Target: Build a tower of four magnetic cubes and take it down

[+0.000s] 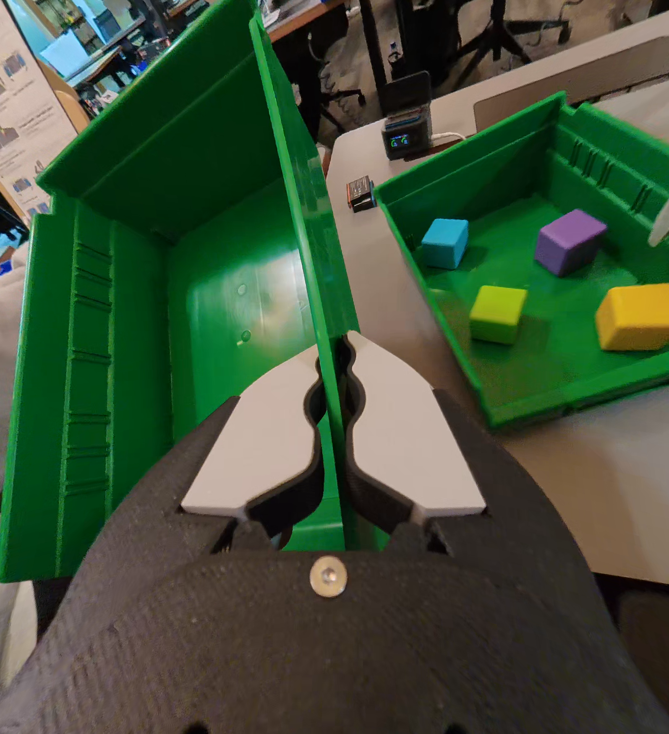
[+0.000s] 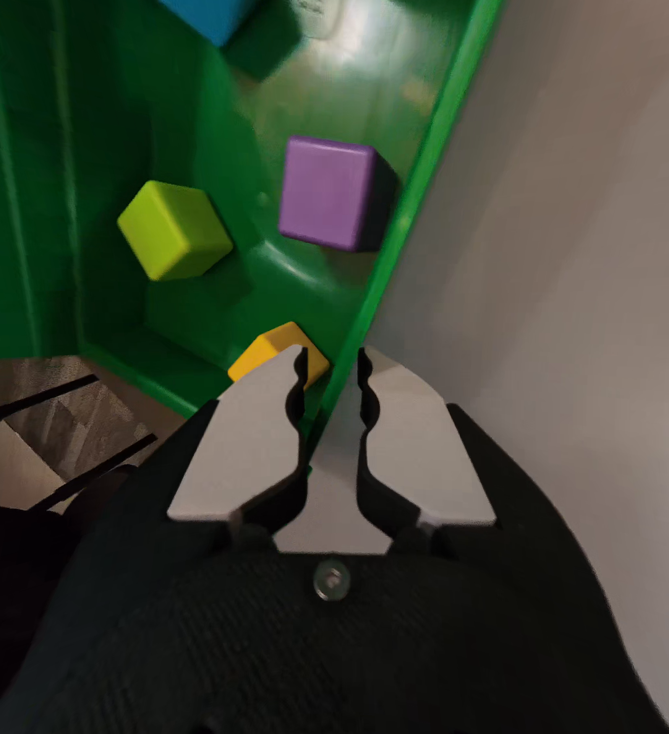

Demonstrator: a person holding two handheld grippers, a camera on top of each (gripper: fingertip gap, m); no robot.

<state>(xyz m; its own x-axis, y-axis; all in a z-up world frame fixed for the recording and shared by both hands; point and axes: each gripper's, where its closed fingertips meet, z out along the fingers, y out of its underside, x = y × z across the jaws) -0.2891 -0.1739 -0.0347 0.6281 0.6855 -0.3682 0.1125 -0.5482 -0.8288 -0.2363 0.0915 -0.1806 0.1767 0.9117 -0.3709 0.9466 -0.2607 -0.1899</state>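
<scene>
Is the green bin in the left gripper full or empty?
Empty: the green bin clamped by the left gripper shows only bare floor.

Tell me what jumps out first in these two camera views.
The left gripper is clamped on the side wall of an empty green bin. Beside it, a second green bin holds four bright blocks: blue, purple, lime and yellow, with the right gripper straddling its wall.

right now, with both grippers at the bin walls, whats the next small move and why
Probably close the right gripper on the wall of the bin with cubes: its jaws straddle that wall, apart. The left gripper already clamps the empty bin, held tilted.
</scene>
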